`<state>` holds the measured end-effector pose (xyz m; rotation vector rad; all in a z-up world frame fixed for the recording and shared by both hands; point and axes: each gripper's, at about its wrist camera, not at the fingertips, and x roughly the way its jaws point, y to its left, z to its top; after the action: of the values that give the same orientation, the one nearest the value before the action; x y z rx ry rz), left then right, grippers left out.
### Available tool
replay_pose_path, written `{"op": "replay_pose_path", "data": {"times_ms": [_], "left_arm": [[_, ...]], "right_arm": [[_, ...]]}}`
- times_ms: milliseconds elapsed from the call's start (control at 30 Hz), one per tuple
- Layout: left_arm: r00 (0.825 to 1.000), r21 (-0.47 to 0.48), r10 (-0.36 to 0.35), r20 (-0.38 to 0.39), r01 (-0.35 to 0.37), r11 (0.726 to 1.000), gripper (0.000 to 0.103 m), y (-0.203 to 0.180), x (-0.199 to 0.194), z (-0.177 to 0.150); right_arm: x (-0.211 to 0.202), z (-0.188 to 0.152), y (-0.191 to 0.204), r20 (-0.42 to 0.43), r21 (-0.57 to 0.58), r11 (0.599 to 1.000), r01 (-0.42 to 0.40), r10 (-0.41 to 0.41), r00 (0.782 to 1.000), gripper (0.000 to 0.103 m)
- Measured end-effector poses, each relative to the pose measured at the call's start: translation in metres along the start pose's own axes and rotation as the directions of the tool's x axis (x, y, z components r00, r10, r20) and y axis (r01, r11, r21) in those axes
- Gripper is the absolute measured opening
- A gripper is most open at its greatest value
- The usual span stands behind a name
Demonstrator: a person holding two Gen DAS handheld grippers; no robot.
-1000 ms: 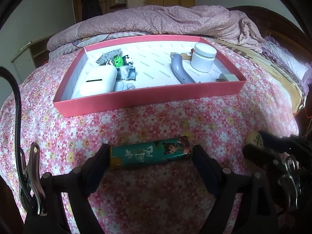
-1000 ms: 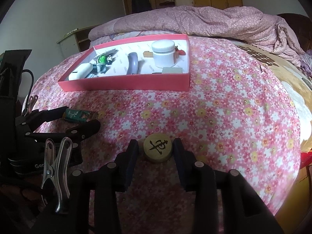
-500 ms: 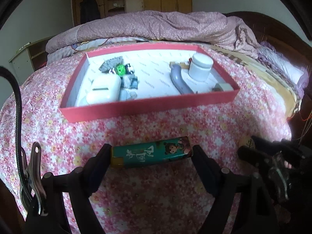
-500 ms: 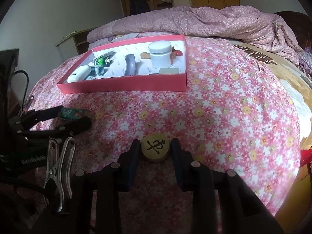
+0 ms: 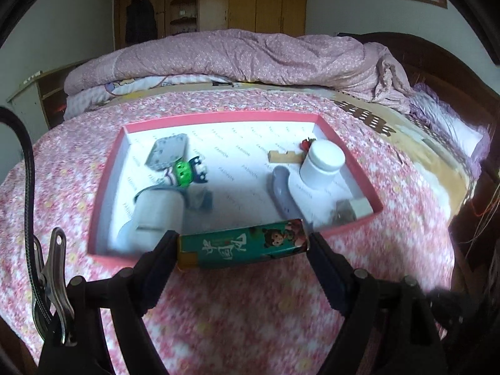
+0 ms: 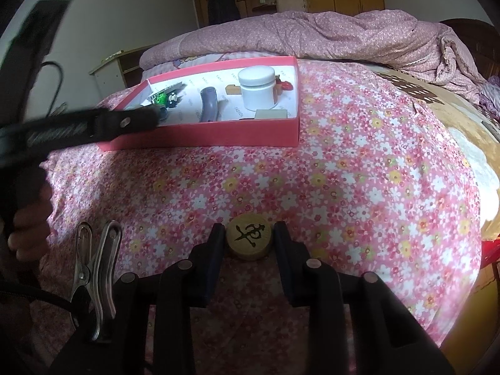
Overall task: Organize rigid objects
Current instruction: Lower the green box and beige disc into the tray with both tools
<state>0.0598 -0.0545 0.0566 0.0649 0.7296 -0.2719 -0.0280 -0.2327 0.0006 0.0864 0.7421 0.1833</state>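
A teal lighter (image 5: pixel 240 245) with a cartoon figure is gripped end to end in my left gripper (image 5: pixel 242 243), which is shut on it and holds it in the air just before the front wall of the pink box (image 5: pixel 103 193). In the right wrist view a blurred left finger (image 6: pixel 125 122) crosses the box's near left corner (image 6: pixel 218 134). On the floral bedspread lies a round wooden chess piece (image 6: pixel 249 239) with a black character. My right gripper (image 6: pixel 249 240) is shut on it, both pads against its sides.
The box holds a white jar (image 5: pixel 322 165), a grey curved handle (image 5: pixel 281 190), a white case (image 5: pixel 156 215), a green toy (image 5: pixel 182 172) and small blocks. A pink quilt (image 5: pixel 250 53) is heaped behind. A hand (image 6: pixel 28 222) grips the left tool.
My left gripper rose off the bedspread with the lighter and moved toward the box. The right gripper's fingers closed in on the chess piece and stayed in place.
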Motion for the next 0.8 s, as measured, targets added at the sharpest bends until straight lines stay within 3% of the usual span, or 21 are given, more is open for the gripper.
{"op": "replay_pose_path", "data": {"times_ms": [233,400,800], "left_arm": [[0.999,-0.032,0.031,-0.040,-0.033,0.999,0.086,0.004,0.029,0.008],[0.998,-0.010,0.065,-0.019,-0.065,0.998,0.087,0.004,0.034,0.007],[0.999,-0.052,0.024,-0.025,-0.026,0.998,0.088,0.013,0.027,0.007]], "right_arm": [[0.001,0.006,-0.004,-0.007,0.036,0.999,-0.037,0.037,0.999,0.033],[-0.001,0.019,-0.014,0.000,0.078,0.995,-0.059,0.059,0.998,0.033],[0.000,0.078,-0.009,0.063,0.051,0.997,-0.055,0.052,0.997,0.033]]}}
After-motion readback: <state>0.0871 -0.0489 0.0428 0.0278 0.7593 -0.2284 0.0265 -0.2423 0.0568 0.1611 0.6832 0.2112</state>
